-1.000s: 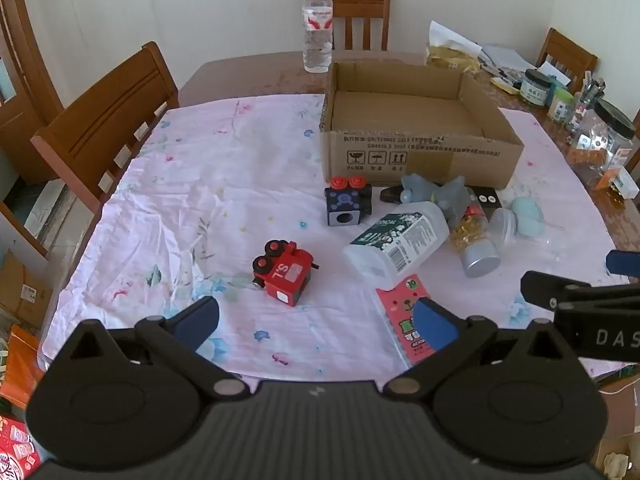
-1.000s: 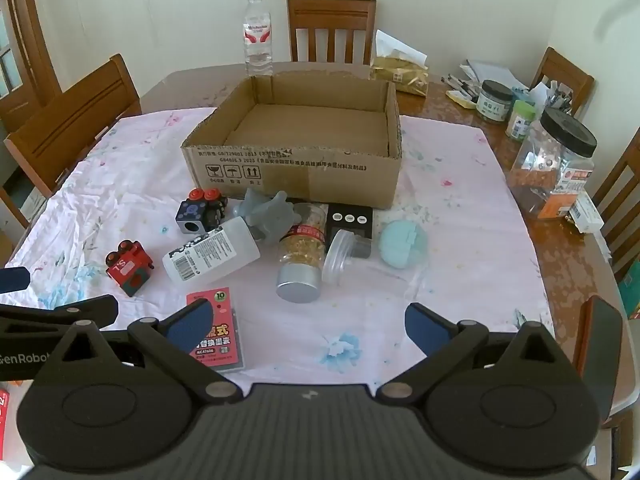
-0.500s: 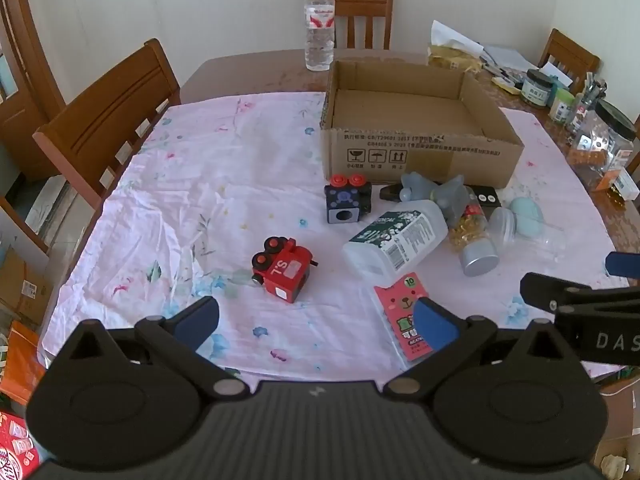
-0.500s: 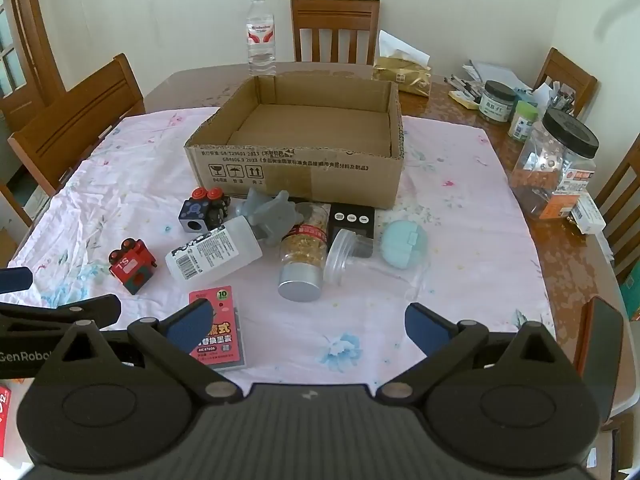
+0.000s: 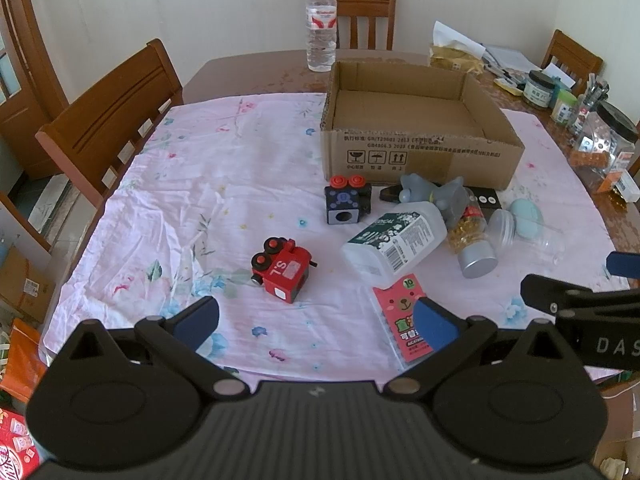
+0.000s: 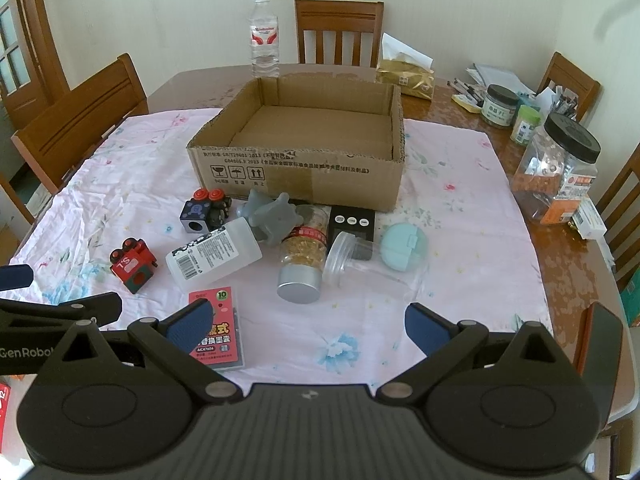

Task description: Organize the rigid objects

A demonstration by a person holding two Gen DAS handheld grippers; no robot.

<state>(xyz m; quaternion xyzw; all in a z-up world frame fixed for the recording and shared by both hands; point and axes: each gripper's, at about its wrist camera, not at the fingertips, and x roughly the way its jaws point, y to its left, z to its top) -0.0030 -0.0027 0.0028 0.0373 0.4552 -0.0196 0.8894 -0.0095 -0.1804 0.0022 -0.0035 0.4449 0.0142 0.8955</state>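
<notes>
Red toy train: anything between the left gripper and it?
Nothing visible. The left gripper is open and empty, with only bare pink tablecloth between it and the red toy train. The red card pack lies off to the right, clear of that line.

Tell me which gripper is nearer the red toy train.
Left. The left gripper hovers just short of the red toy train; the right gripper sits farther right.

A water bottle [image 6: 264,36] is seen at the desk's far edge; jars [image 6: 560,172] are crowded along its right edge.
</notes>
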